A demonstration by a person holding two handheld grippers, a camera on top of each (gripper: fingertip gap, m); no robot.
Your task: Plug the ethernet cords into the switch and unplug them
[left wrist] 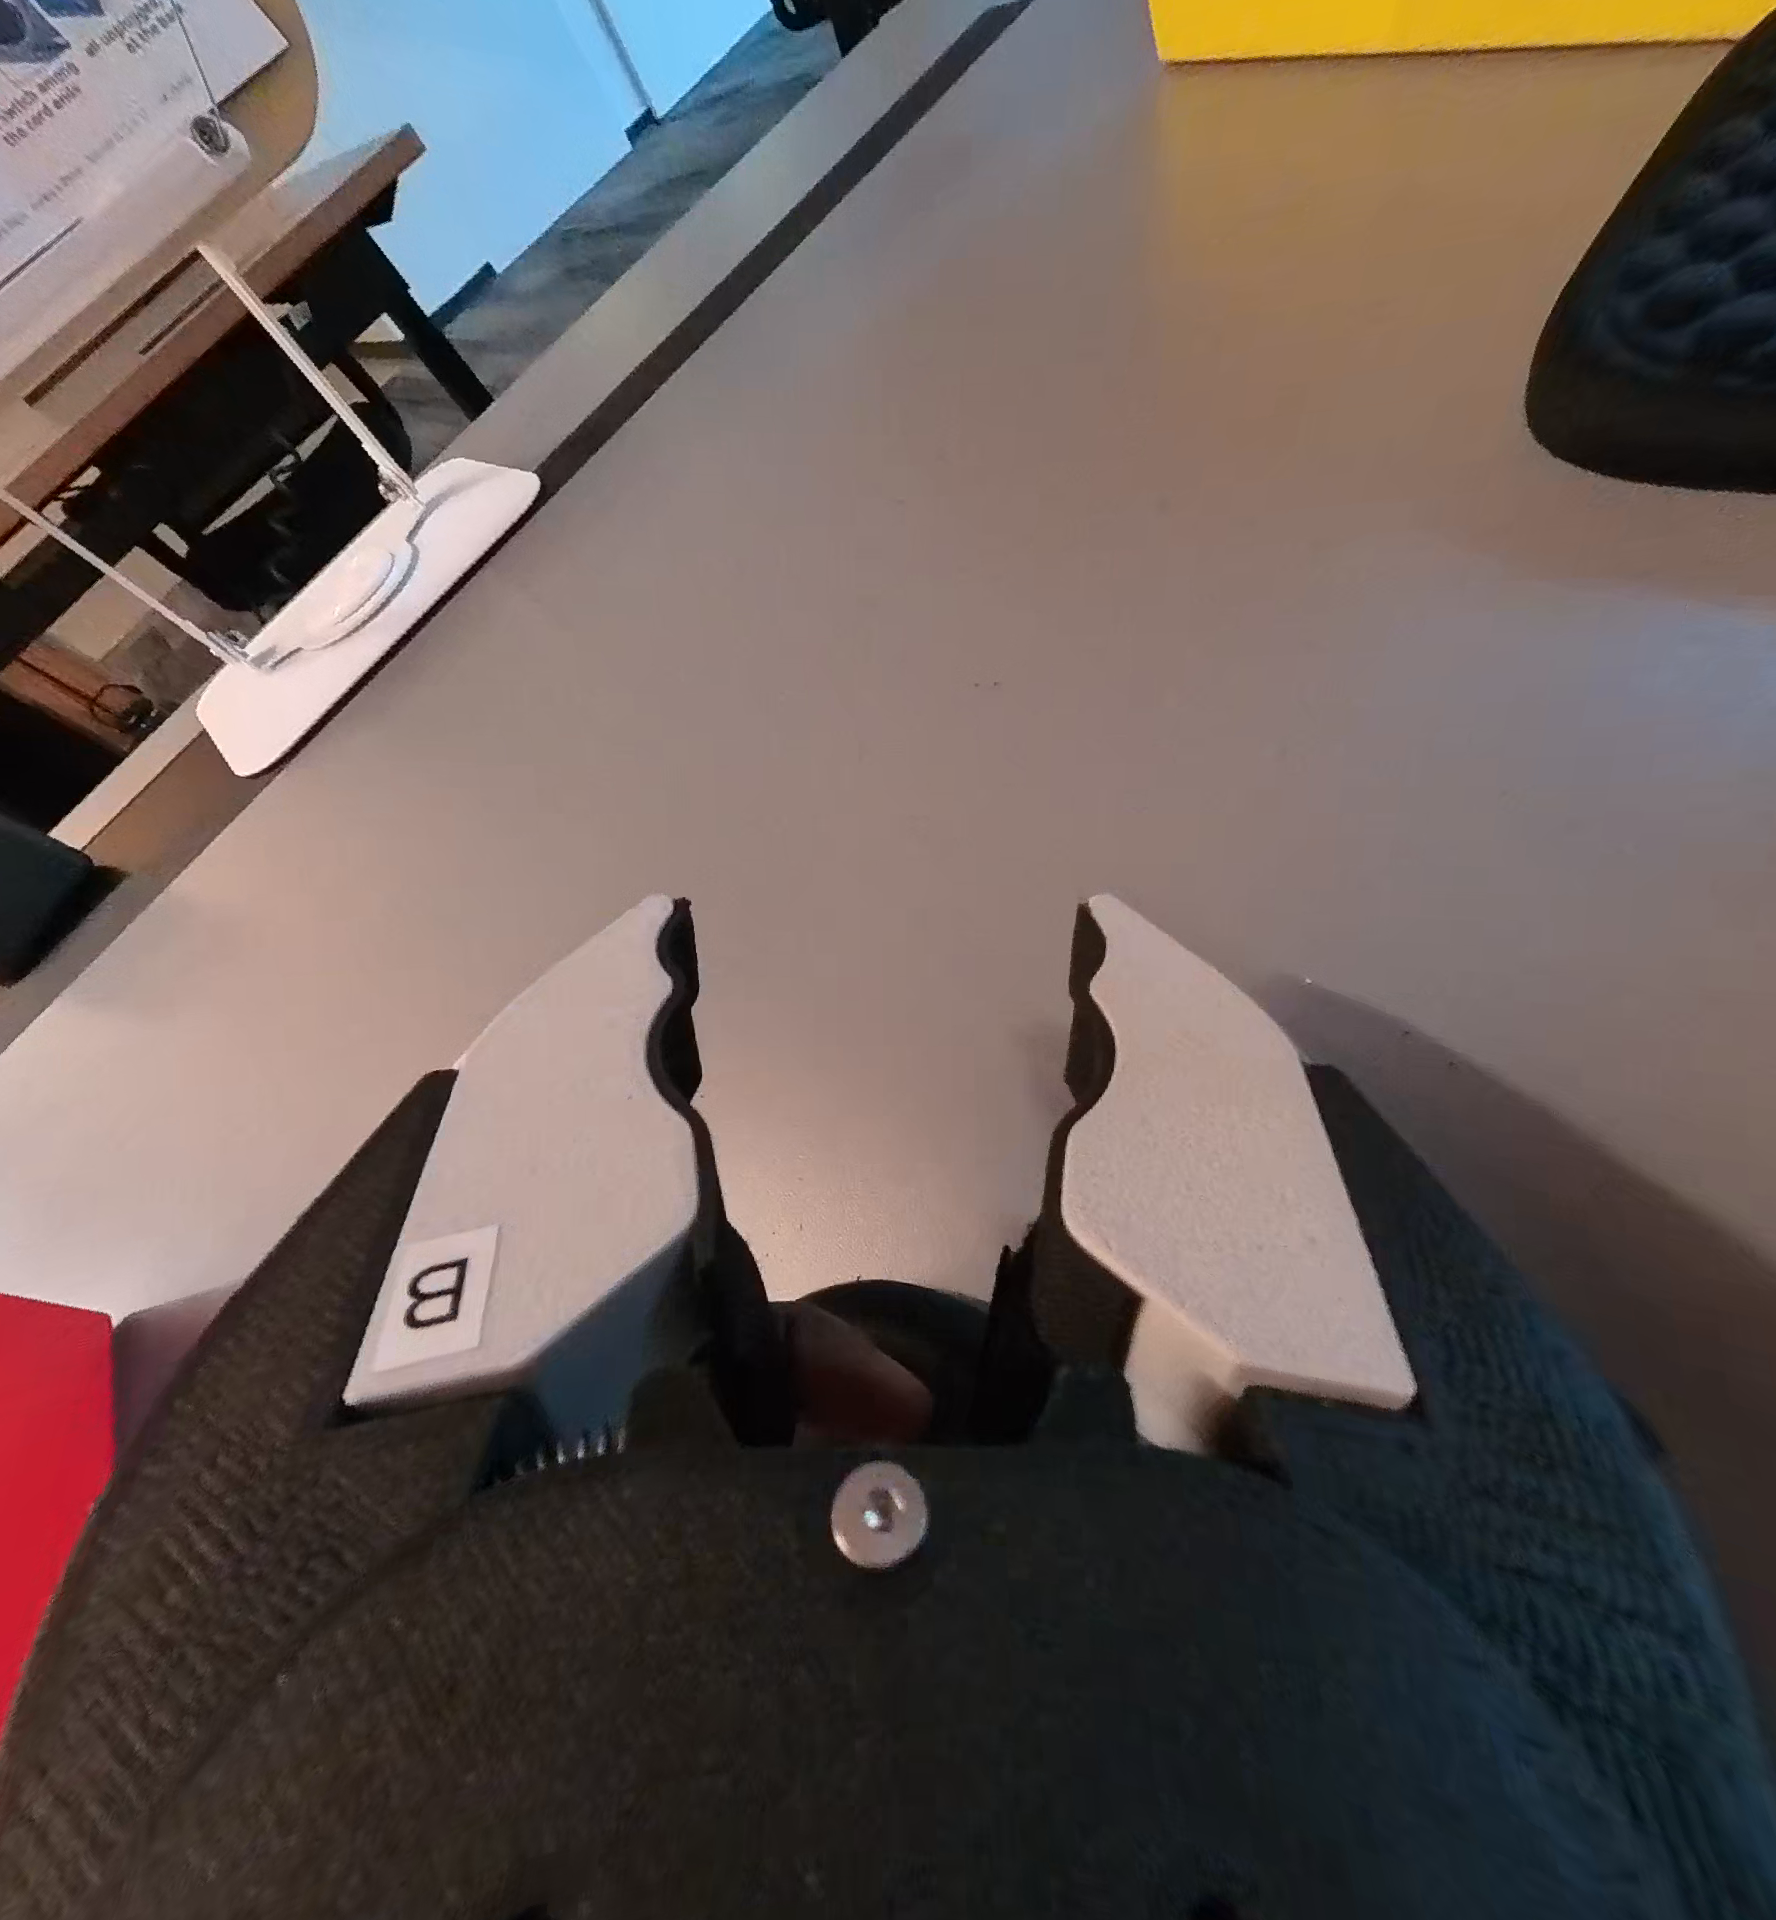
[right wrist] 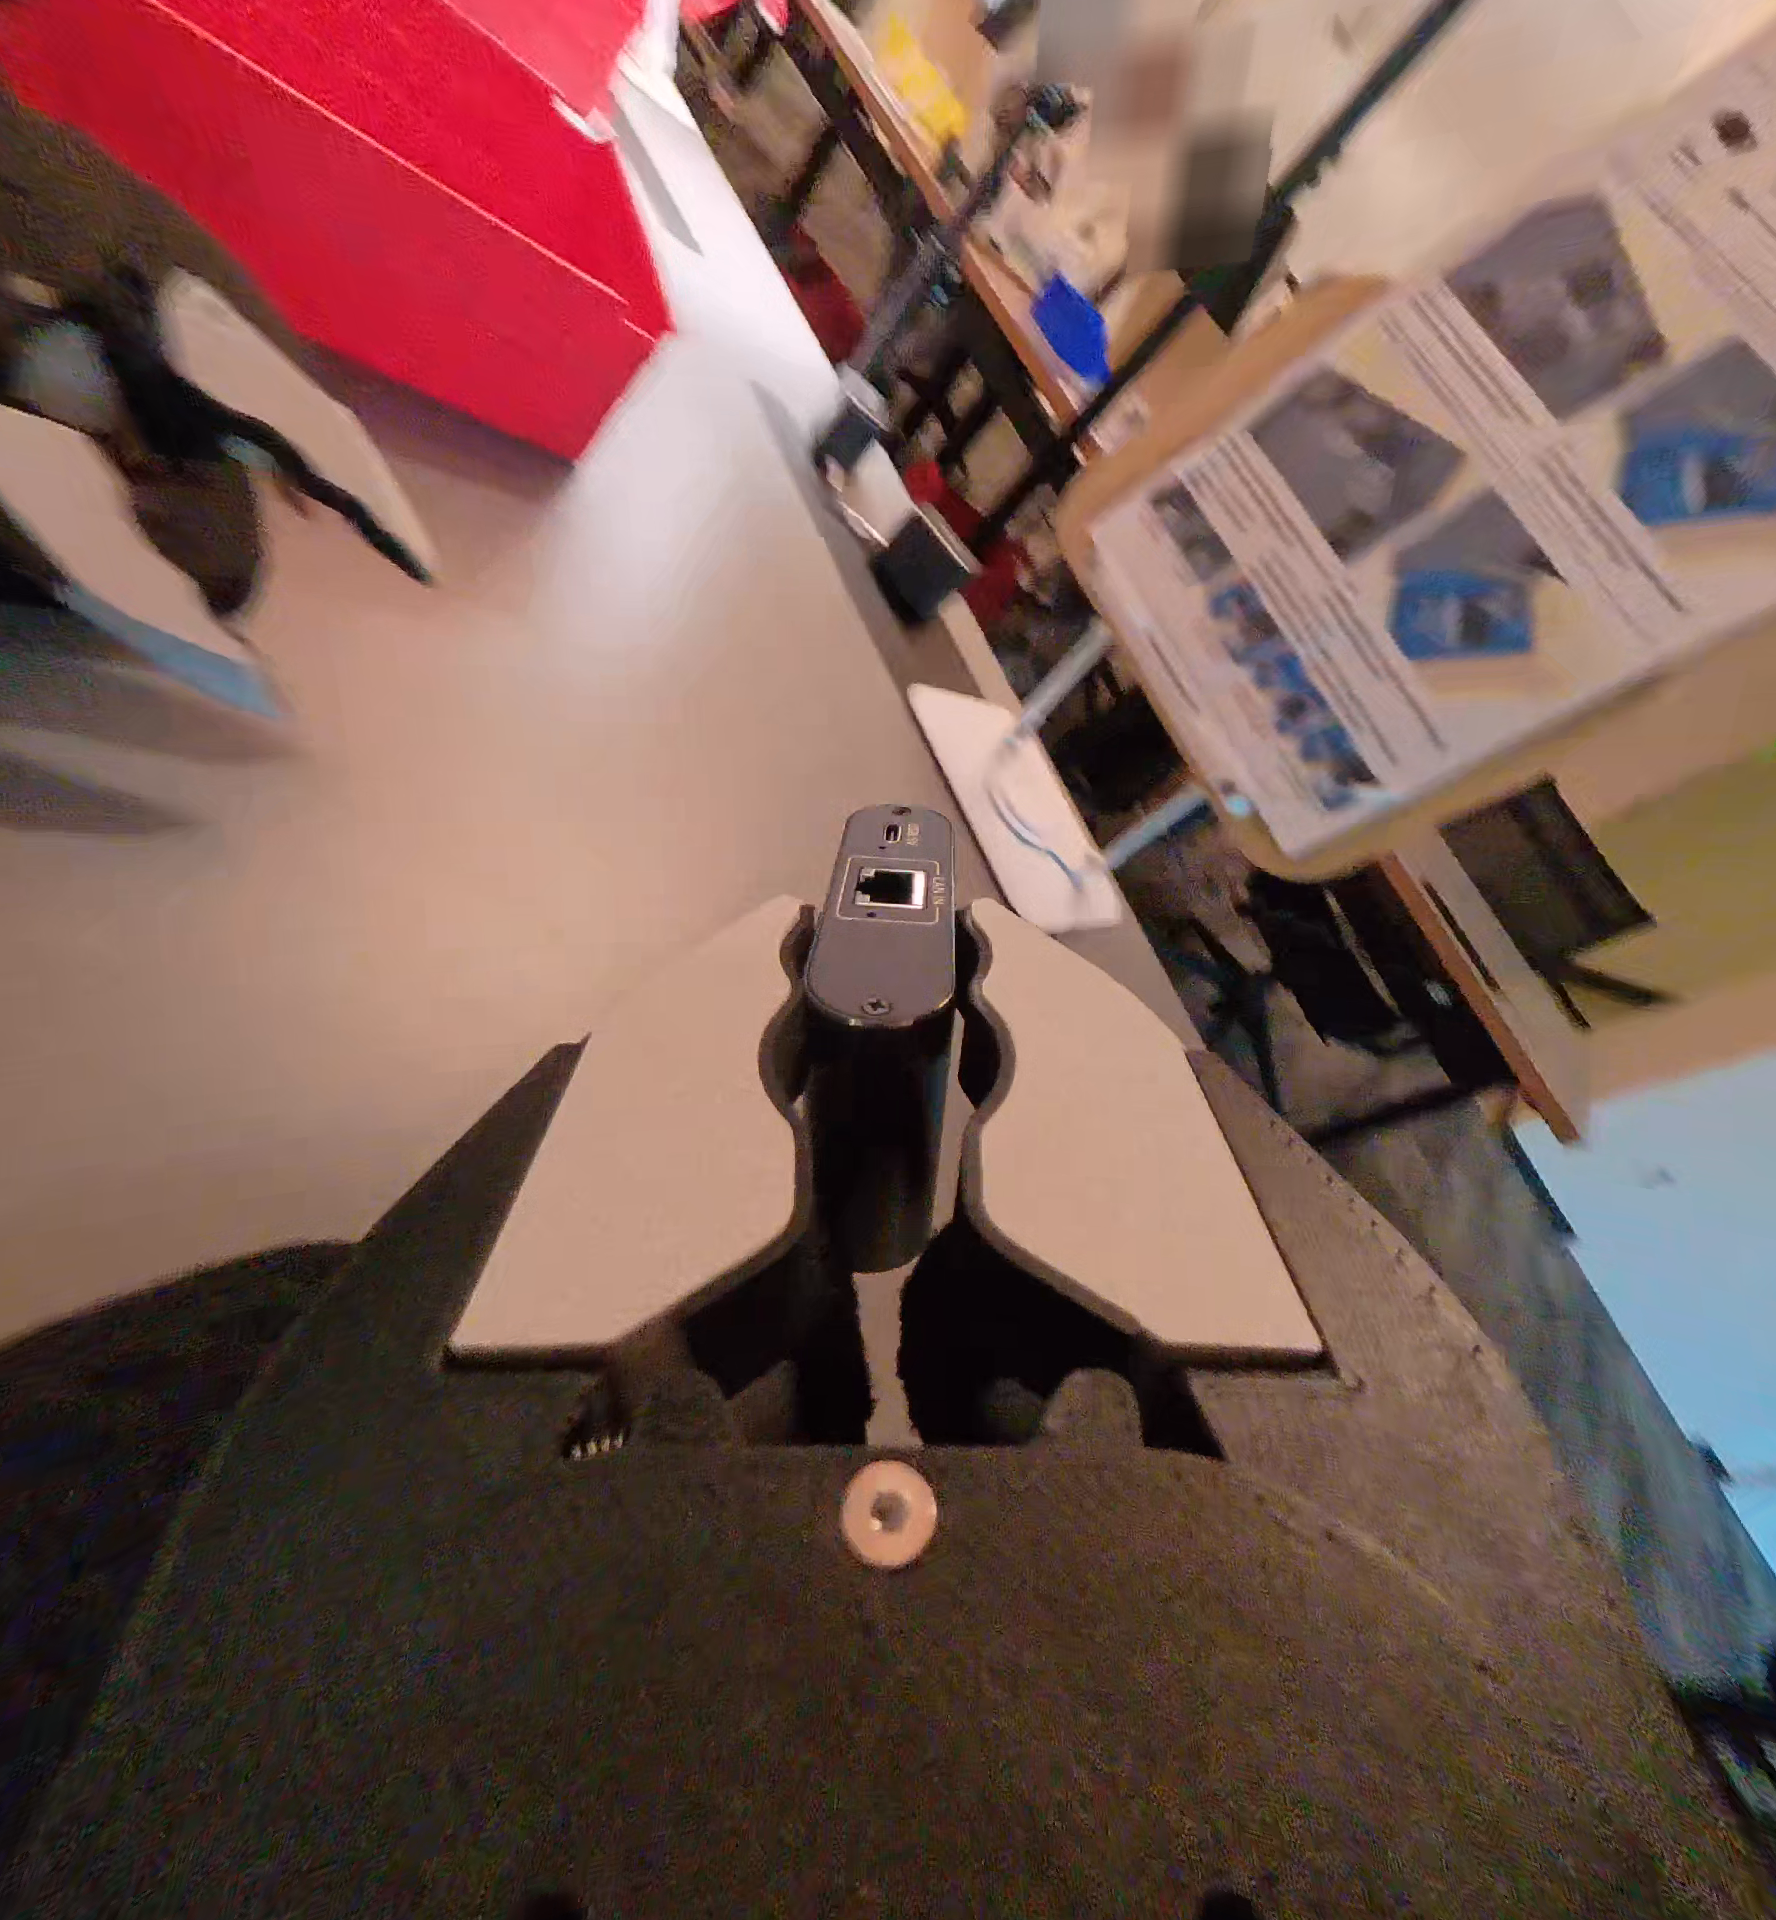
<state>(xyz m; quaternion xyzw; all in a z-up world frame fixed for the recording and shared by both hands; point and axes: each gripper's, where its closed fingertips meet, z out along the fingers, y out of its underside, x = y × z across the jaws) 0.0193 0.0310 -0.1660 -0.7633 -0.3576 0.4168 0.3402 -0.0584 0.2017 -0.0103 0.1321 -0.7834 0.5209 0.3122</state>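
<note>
Grey table under both. Right gripper clamped on black switch, port end fwd; left gripper spread, nothing betw fingers.

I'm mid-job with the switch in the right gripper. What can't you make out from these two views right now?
- Ethernet cords: none shows in either view.
- Small black switch held in the right gripper: right wrist view shows only its end face with one empty port; the fingers hide its sides.
- Open left gripper: empty over the grey table.
- Left gripper in the right wrist view: motion-blurred.
</note>
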